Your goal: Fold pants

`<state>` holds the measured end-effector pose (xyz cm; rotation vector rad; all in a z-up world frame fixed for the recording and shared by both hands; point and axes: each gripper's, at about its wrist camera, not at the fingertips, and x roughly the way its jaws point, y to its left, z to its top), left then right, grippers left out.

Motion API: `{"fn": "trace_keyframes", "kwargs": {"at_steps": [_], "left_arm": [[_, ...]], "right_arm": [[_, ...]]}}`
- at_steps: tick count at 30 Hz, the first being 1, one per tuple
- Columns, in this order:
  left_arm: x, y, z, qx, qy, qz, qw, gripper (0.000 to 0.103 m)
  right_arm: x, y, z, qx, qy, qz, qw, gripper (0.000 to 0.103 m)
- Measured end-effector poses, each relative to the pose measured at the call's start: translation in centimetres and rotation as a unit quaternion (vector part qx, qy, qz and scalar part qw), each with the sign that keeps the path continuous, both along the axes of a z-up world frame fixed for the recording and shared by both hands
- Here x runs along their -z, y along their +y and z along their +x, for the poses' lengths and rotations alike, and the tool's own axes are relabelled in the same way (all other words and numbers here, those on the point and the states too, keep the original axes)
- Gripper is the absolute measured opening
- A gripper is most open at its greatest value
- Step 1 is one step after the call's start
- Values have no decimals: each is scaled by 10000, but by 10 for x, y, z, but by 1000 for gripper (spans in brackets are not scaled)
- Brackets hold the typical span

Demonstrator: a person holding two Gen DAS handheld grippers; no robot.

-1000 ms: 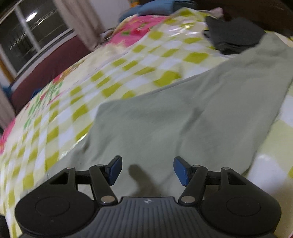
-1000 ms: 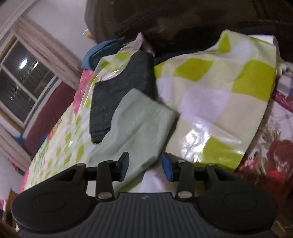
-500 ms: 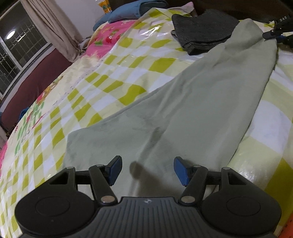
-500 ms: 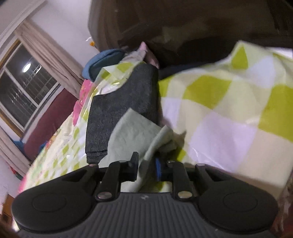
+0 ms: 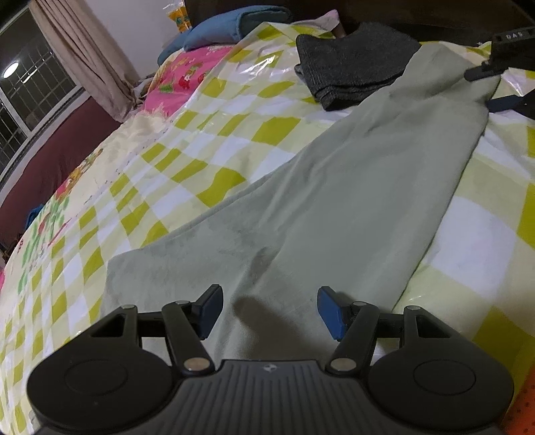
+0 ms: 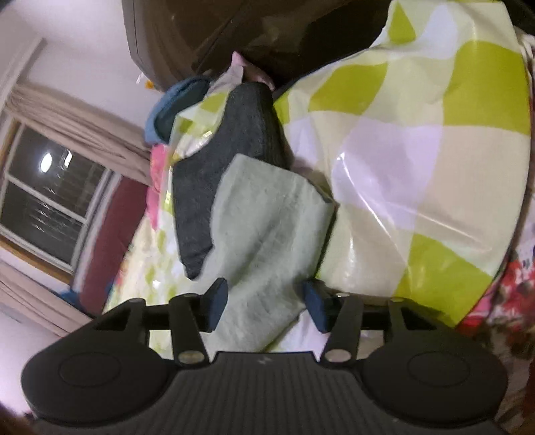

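Both jaws gape; we've got the pants [image 5: 334, 207] laid flat, so left gripper [image 5: 269, 309] and right gripper [image 6: 265, 297] each need an end next.

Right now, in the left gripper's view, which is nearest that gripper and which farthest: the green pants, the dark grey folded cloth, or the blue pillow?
1. Green pants: right under the open left gripper, stretching away to the right.
2. Dark grey folded cloth: beyond, upper right, its edge under the pants' far end.
3. Blue pillow: farthest, at the top, by the wall.
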<state>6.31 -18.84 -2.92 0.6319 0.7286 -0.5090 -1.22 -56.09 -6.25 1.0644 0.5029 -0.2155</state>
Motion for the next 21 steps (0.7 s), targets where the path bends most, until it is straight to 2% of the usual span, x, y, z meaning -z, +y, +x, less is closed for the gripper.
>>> {"fn": "trace_keyframes", "kwargs": {"at_steps": [5, 13, 17, 21], "left_arm": [[-3, -4, -2, 60, 84, -205, 9997, 76], [-16, -39, -30, 950, 145, -546, 9939, 76], [-9, -72, -34, 1280, -2, -398, 9910, 76], [-4, -97, -18, 1138, -11, -321, 9930, 76]], "right_arm": [[-3, -9, 11, -85, 93, 12, 9999, 53], [-32, -5, 46, -397, -121, -287, 9987, 57], [-29, -2, 49, -505, -33, -314, 9982, 58], [-21, -4, 36, -505, -44, -108, 9987, 58]]}}
